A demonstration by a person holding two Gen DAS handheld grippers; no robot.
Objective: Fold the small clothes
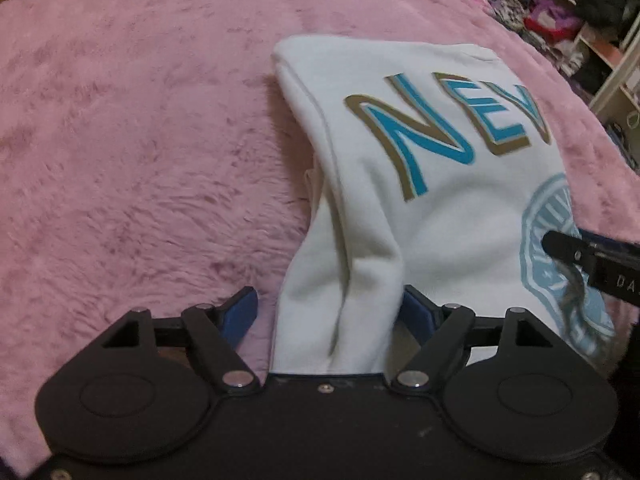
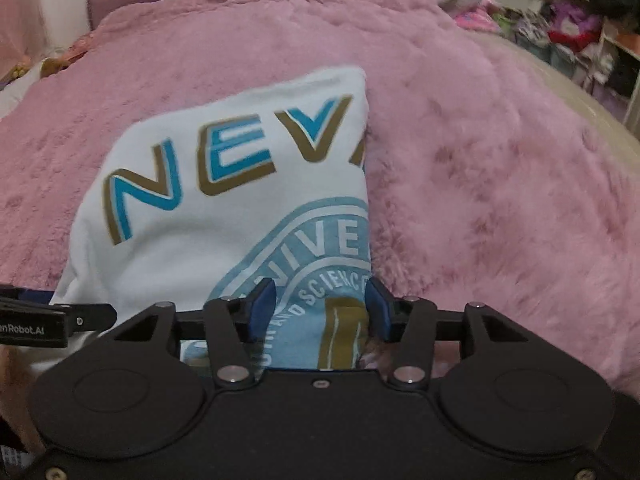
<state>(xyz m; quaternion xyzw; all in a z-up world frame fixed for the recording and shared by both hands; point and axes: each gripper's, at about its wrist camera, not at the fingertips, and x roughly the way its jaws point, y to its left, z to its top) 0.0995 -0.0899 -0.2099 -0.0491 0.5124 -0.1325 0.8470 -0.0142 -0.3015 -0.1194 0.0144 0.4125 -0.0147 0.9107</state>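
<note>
The left hand-held gripper (image 1: 328, 312) has its jaws spread wide around a bunched fold of the white sweatshirt (image 1: 420, 208). The right hand-held gripper (image 2: 320, 312) is also parted, straddling the garment's right edge over the blue seal print (image 2: 312, 264). The lettering is cut off by folds. The sweatshirt lies on a pink fluffy blanket (image 2: 500, 184); cluttered shelves (image 2: 580, 32) stand behind.

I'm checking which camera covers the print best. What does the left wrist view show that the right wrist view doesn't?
Only the left wrist view shows the shirt's folded left edge bunched between the left gripper's open fingers. Only the right wrist view shows the round seal clearly, with the right gripper open around it. Both show the blue-and-gold letters and the pink blanket.
</note>
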